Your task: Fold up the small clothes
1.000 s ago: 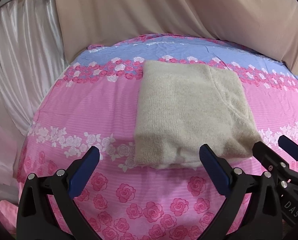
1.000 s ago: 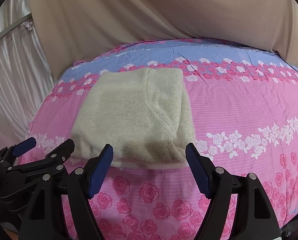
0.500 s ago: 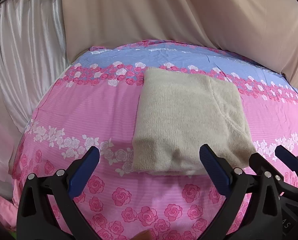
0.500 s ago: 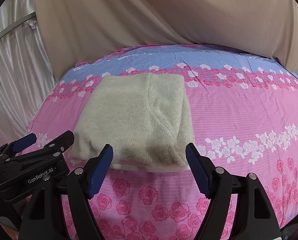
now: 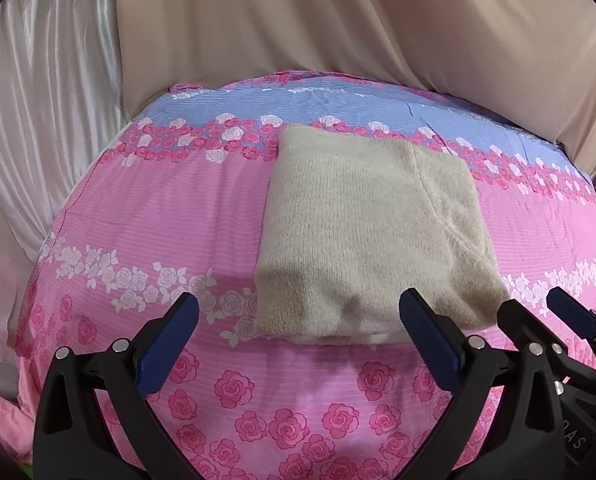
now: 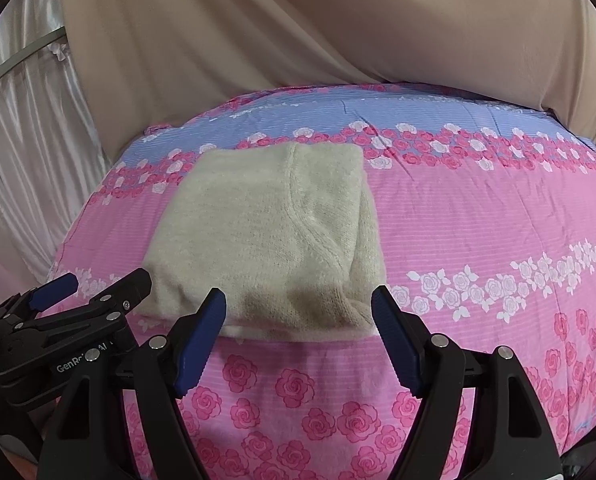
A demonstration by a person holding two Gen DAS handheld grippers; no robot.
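Both tongs spread wide, gripping nothing: left tongs and right tongs hover just short of the near edge. Beige knit garment lies as a compact rectangle mid-bed on the pink floral sheet. Fold looks finished; nothing else visible to fold.

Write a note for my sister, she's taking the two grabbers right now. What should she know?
Left gripper: open, empty, short of the garment.
Right gripper: open, empty, beside the left one.
The cream fuzzy knitted garment lies folded into a neat rectangle on the pink rose-patterned bedsheet, nothing touching it.
Done: this piece looks folded.
Left: maybe one more fold; no other clothes in view.
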